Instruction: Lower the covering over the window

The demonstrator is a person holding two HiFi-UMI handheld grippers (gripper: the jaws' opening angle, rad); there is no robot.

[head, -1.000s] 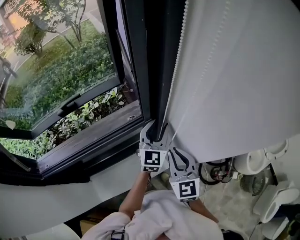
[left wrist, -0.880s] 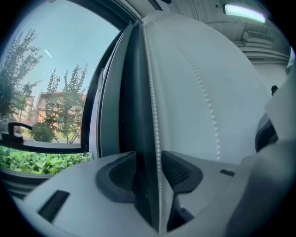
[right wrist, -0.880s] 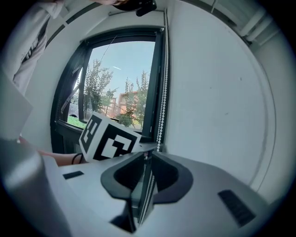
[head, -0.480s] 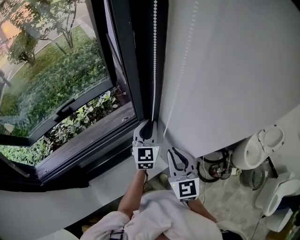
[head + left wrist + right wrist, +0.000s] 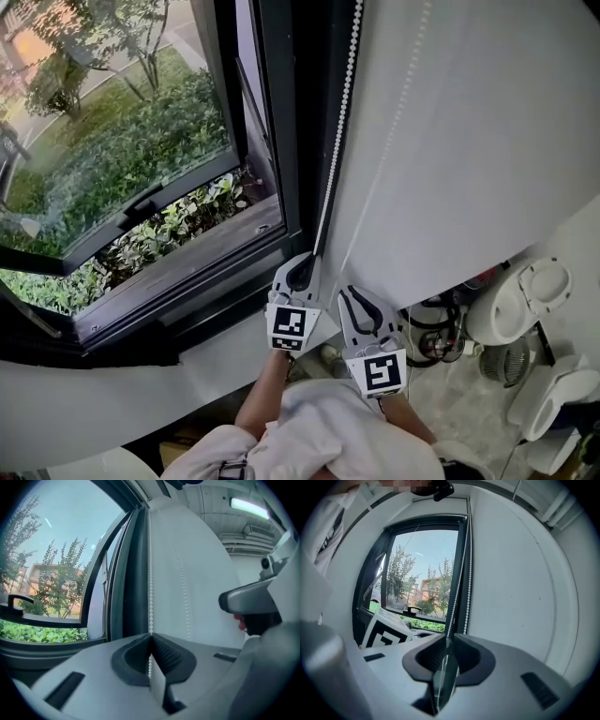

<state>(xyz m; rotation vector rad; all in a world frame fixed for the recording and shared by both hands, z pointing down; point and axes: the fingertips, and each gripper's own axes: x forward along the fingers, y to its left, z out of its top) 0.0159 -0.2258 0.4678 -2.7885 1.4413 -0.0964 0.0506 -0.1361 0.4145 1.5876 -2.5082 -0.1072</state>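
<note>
A white bead chain (image 5: 339,122) hangs in front of the dark window frame (image 5: 281,141), with a second strand (image 5: 398,112) further right, against the white wall. My left gripper (image 5: 307,262) is shut on the first strand; in the left gripper view the beads (image 5: 150,588) run straight down into the closed jaws (image 5: 151,638). My right gripper (image 5: 351,292), just right of and below the left, is shut on the other strand. In the right gripper view both strands (image 5: 461,578) rise beside the frame and one enters its jaws (image 5: 446,643). The window glass (image 5: 424,573) stands uncovered.
The window sash (image 5: 141,202) is tilted open over green shrubs (image 5: 112,141), above a dark sill (image 5: 187,262). At the lower right stand white appliances (image 5: 525,300) and a small fan (image 5: 497,361). White sleeves (image 5: 319,431) fill the bottom edge.
The left gripper's jaws, wide open a second ago, have closed on the bead chain. The right gripper has kept its hold and barely moved.
</note>
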